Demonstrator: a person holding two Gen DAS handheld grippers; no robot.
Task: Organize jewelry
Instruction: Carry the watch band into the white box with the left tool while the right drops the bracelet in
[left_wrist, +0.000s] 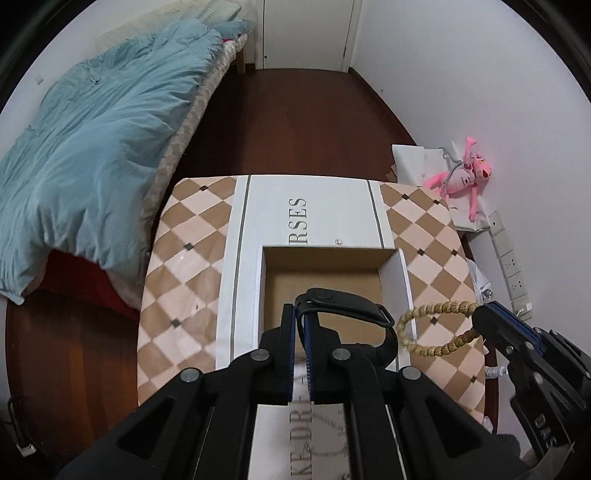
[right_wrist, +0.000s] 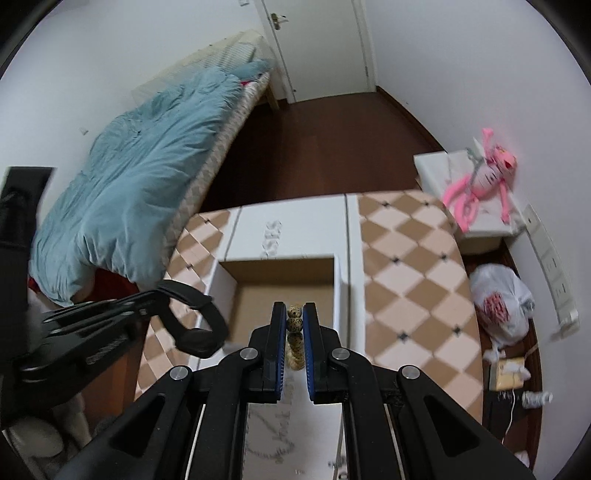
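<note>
My left gripper (left_wrist: 302, 314), lower centre of the frame, is clamped on a black wristband (left_wrist: 347, 306) above the open cardboard box (left_wrist: 321, 266). At lower right, my right gripper (left_wrist: 480, 321) grips a beaded bracelet (left_wrist: 428, 325) over the checkered table (left_wrist: 184, 266).

Black band (left_wrist: 343, 306) loops up above the open cardboard box (left_wrist: 325, 291); tan beaded bracelet (left_wrist: 428, 326) dangles beside it, off the counter.
</note>
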